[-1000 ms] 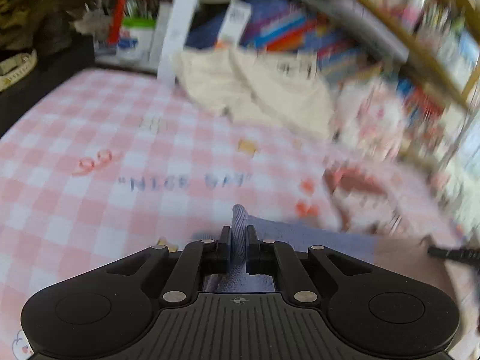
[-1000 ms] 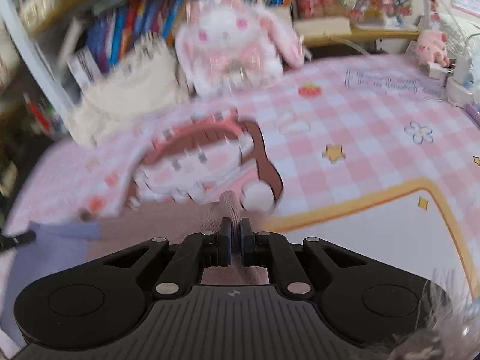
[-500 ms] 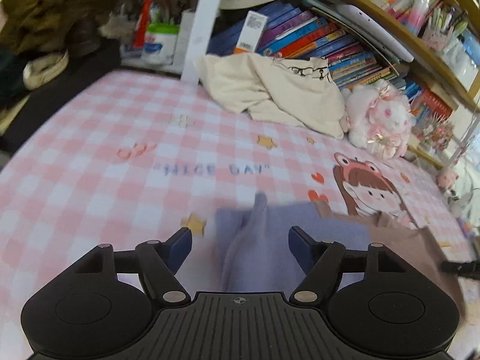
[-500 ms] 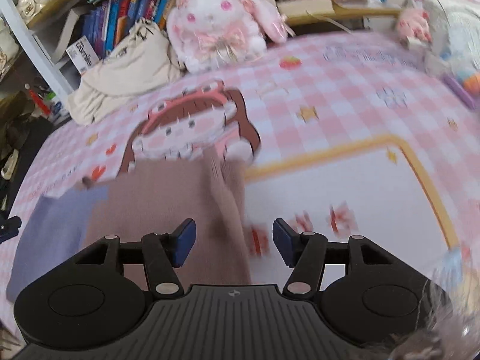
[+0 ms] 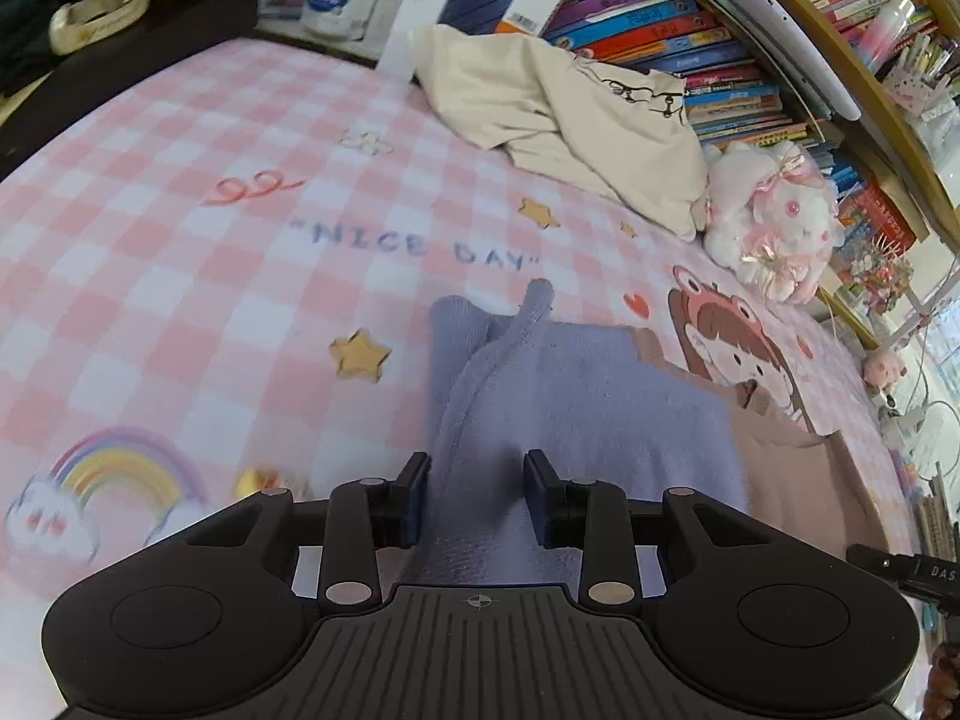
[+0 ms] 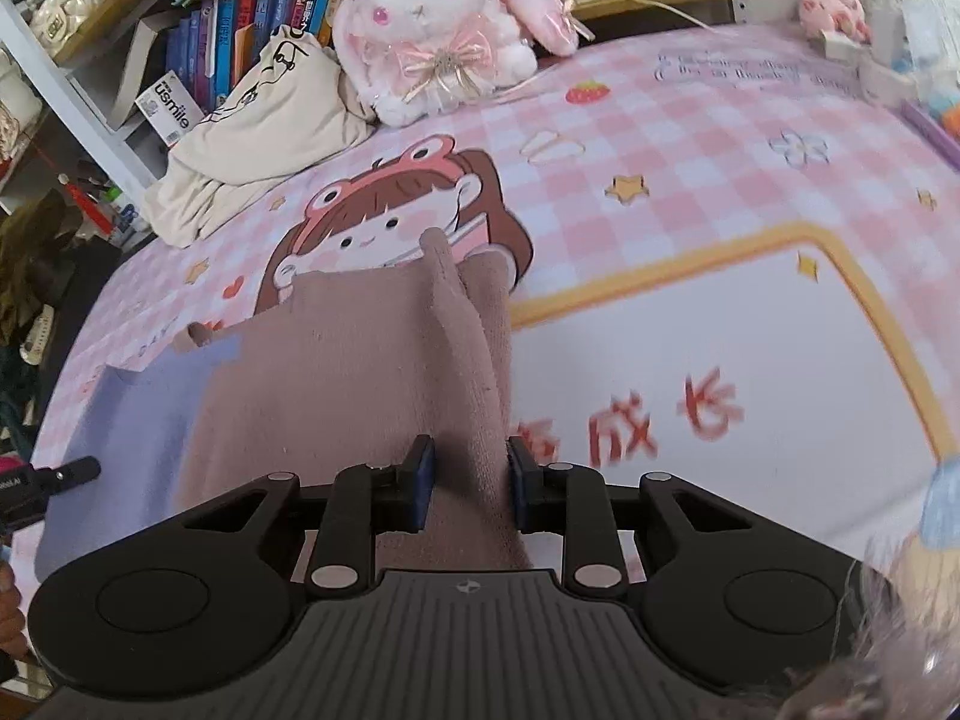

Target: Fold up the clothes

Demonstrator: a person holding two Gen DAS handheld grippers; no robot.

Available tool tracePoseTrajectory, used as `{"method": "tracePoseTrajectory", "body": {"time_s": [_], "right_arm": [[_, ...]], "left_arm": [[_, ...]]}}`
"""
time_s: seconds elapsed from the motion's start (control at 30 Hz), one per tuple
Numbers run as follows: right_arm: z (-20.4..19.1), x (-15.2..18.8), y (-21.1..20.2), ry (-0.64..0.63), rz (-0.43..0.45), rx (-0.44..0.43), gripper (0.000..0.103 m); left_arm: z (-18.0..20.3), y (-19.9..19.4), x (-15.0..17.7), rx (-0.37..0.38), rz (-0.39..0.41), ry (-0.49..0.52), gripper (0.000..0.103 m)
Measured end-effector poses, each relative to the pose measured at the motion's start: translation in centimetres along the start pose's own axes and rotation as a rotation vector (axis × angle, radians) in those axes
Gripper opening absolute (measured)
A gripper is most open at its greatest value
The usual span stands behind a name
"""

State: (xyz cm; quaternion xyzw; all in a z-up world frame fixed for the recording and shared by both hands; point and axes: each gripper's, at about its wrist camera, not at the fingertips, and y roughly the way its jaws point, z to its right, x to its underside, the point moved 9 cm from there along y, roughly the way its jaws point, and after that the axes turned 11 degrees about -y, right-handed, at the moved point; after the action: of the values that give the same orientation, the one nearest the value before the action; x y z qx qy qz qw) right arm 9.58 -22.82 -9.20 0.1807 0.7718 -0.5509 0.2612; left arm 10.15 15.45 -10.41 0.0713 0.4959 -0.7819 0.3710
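A knitted garment lies flat on the pink checked mat (image 5: 150, 276), one half lavender (image 5: 600, 408), the other dusty mauve (image 6: 360, 360). My left gripper (image 5: 474, 498) is open over the lavender end. A pinched ridge of lavender knit runs up between its fingers, which stand partly apart. My right gripper (image 6: 468, 480) is open over the mauve end, where a similar raised ridge of mauve knit fills most of the gap between its fingers. The lavender half (image 6: 138, 420) shows at the left of the right wrist view.
A cream cloth bag (image 5: 570, 114) and a white-and-pink plush rabbit (image 6: 432, 30) sit at the mat's far edge against shelves of books (image 5: 660, 30). Small items and cables lie at the far right (image 6: 888, 60). Dark clutter lines the left side (image 5: 90, 12).
A second ago both grippers were shut on the garment's corners. Both let go and opened wide while the garment dropped flat; now the fingers stand closer together around the raised ridges.
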Motion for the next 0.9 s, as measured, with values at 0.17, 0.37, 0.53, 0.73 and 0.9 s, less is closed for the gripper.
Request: {"method": "tracePoseTrajectory", "body": {"time_s": [0.17, 0.37, 0.53, 0.73, 0.9], "right_arm": [[0.4, -2.5, 1.8, -0.03, 0.0, 0.03, 0.024], [0.0, -3.3, 2.8, -0.07, -0.003, 0.055, 0.027], [-0.4, -2.7, 1.3, -0.098, 0.027, 0.113, 0.066], [-1.4, -1.7, -1.0, -0.15, 0.068, 0.178, 0.077], [-3.7, 0.0, -3.3, -0.219, 0.097, 0.194, 0.087]], "left_arm": [[0.9, 1.5, -1.5, -0.005, 0.017, 0.037, 0.032], [1.2, 2.1, -2.3, -0.011, 0.031, 0.084, 0.032], [1.0, 1.1, -2.1, -0.054, 0.047, 0.111, 0.054], [1.1, -2.2, -1.3, -0.093, 0.085, 0.203, 0.069], [0.8, -5.8, -0.1, -0.091, 0.126, 0.2, 0.082]]}}
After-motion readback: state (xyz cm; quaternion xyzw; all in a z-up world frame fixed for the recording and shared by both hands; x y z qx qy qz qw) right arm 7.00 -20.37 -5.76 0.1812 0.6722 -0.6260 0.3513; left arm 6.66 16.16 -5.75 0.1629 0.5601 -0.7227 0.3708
